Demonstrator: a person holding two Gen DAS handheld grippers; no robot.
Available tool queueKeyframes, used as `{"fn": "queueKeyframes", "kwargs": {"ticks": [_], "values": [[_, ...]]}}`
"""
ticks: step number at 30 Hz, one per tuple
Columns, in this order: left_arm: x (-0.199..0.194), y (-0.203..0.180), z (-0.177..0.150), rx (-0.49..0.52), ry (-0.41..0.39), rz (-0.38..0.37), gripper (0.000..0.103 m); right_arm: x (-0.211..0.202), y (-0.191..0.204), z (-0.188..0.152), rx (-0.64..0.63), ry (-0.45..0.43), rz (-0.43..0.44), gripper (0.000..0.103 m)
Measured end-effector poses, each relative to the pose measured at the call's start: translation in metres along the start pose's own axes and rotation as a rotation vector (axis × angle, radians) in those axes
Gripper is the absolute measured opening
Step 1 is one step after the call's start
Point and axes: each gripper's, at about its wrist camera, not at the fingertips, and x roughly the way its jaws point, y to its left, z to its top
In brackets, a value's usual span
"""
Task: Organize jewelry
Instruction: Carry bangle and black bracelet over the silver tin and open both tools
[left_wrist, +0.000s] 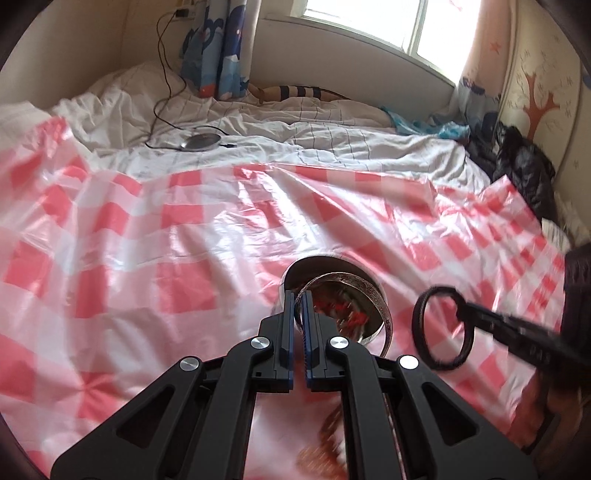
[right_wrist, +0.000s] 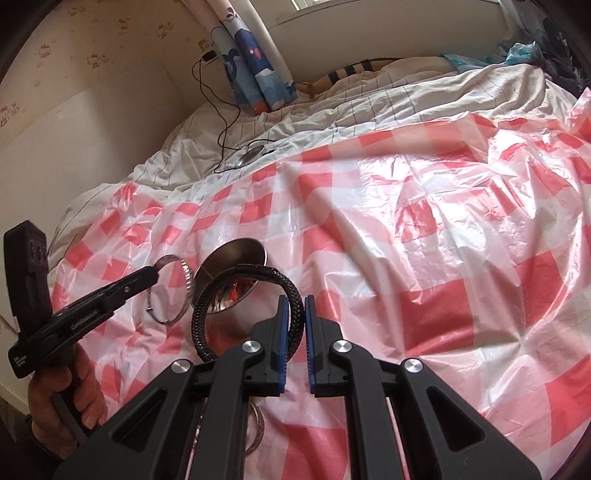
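My left gripper is shut on an engraved silver bangle and holds it just above a steel bowl on the red-and-white checked plastic sheet. My right gripper is shut on a black braided bracelet and holds it in the air beside the bowl. In the left wrist view the black bracelet hangs to the right of the bowl. In the right wrist view the silver bangle hangs left of the bowl. More jewelry lies on the sheet under my right gripper.
The sheet covers a bed with a white striped duvet. A round silver device with a black cable lies on the duvet. Dark clothing is piled at the right edge. A blue curtain hangs by the window.
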Motion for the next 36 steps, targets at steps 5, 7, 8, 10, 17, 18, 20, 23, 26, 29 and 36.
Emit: {"fn": "queueKeyframes", "kwargs": {"ticks": [5,7,8,10,17,18,20,23,26,29,36], "values": [[0.039,-0.007,0.003,-0.022,0.045,0.001,0.005,0.006,0.001,0.007,0.0,-0.007,-0.001,0.009],[0.051,-0.004,0.002,-0.036,0.067,0.011,0.006,0.01,0.002,0.01,0.0,-0.011,-0.002,0.009],[0.053,0.0,0.001,-0.064,0.079,0.01,0.006,0.013,0.004,0.012,-0.001,-0.015,-0.002,0.009],[0.051,0.009,0.002,-0.111,0.078,-0.002,0.012,0.019,0.008,0.017,-0.005,-0.022,-0.003,0.009],[0.018,0.031,0.008,-0.228,-0.033,-0.007,0.047,0.05,0.047,0.023,-0.119,0.004,-0.021,0.01],[0.016,0.035,0.009,-0.247,-0.034,-0.016,0.047,0.054,0.052,0.023,-0.141,0.005,-0.028,0.01],[0.012,0.041,0.007,-0.274,-0.028,-0.021,0.047,0.063,0.063,0.022,-0.18,0.008,-0.041,0.01],[0.009,0.045,0.004,-0.28,-0.014,-0.018,0.049,0.071,0.072,0.023,-0.218,-0.014,-0.071,0.01],[0.006,0.044,0.002,-0.278,-0.007,-0.03,0.052,0.074,0.068,0.027,-0.209,-0.034,-0.087,0.01],[0.006,0.038,-0.001,-0.253,0.002,-0.027,0.054,0.074,0.062,0.029,-0.193,-0.033,-0.096,0.01],[0.006,0.031,-0.007,-0.2,0.065,-0.018,0.059,0.054,0.063,0.03,-0.18,-0.045,-0.036,0.038]]}}
